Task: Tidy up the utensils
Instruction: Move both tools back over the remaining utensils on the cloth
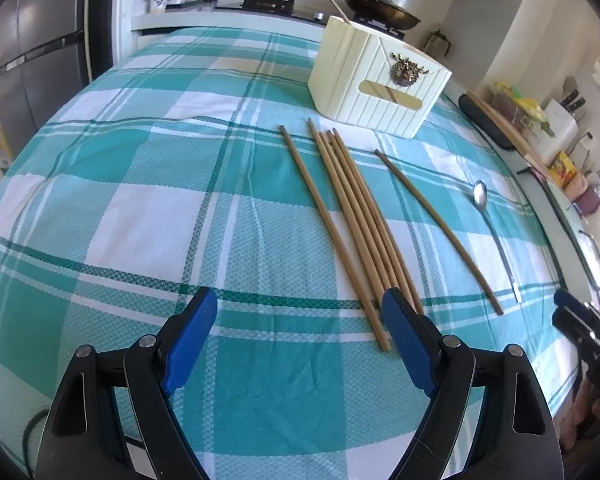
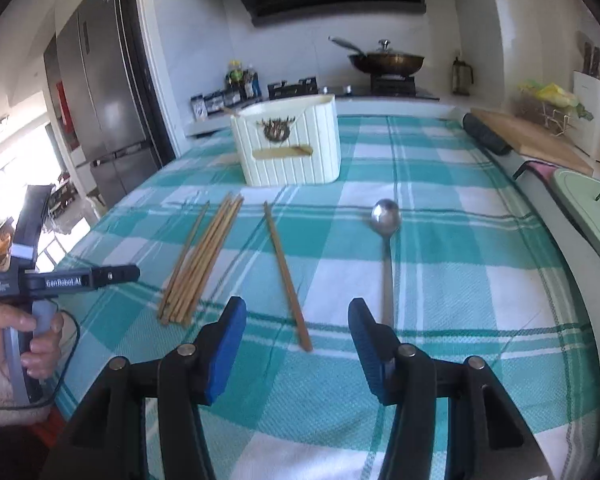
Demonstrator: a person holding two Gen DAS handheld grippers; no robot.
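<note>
A table covered with a teal-and-white checked cloth (image 1: pixel 140 208) fills most of the room in front of me, with a stove and a lidded dark wok (image 2: pixel 388 60) on the counter behind it.

The left gripper (image 1: pixel 296 320) hangs over the near part of the cloth with its blue-padded jaws spread wide and nothing between them. Its right pad sits just over the near ends of a bundle of 4 tan wooden chopsticks (image 1: pixel 360 216), though I cannot tell whether it touches them. 1 loose wooden chopstick (image 1: pixel 328 224) lies just left of that bundle, and another single wooden chopstick (image 1: pixel 440 232) lies apart on the right. Further right lies a long-handled silver metal spoon (image 1: pixel 496 240), bowl pointing away.

The right gripper (image 2: pixel 298 312) is also unclenched, jaws parted and empty, hovering above the cloth with the near end of the single chopstick showing in the gap between its pads. The spoon's handle runs down to just beside its right pad.

Behind the utensils stands a cream ribbed utensil holder (image 1: pixel 380 80) with a brass ornament on its front; 1 chopstick leans inside it. A person's hand (image 2: pixel 24 340) grips the left tool's handle.
</note>
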